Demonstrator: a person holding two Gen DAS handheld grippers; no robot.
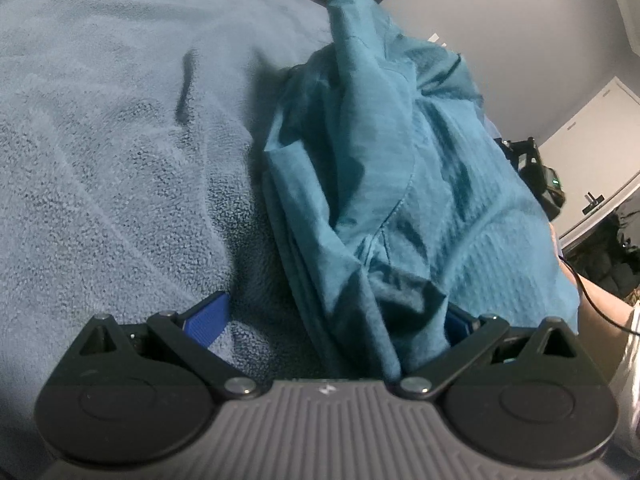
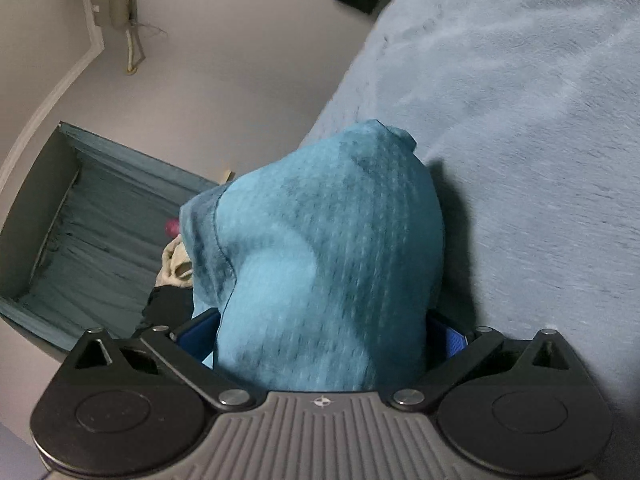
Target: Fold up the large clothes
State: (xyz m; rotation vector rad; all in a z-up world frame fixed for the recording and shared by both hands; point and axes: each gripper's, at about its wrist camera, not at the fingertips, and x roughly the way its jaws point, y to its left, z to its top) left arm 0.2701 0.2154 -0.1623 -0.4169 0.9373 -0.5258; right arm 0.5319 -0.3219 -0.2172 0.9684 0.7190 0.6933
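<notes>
1. Nearest the lens in the left wrist view: your left gripper (image 1: 332,320). Jaws are spread wide; the left blue pad (image 1: 206,320) sits bare on the fleece blanket (image 1: 100,140), the right pad is mostly hidden under cloth. Fabric drapes btwn the fingers, but nothing is pinched, so you've got no real hold there.
2. Moving right: the teal garment (image 1: 400,168) lies bunched in a crumpled heap on the blanket, w/ one seamed edge running across it & a peak rising toward the far end. Prob still mid-fold, since it isn't lying flat.
3. Far right of that view: your other gripper and arm show past the heap, approx at the garment's opposite side, so you likely work it from both ends.
4. Right wrist view, left part: an open box lined w/ teal cloth (image 2: 92,216) on the floor.
5. Centre: your right gripper (image 2: 320,344) has jaws well apart too, w/ a thick wad of garment filling the gap. Whether the pads actually press it, can't tell; cloth hides them.
6. Right: bare blanket, room to spread the garment flat.
</notes>
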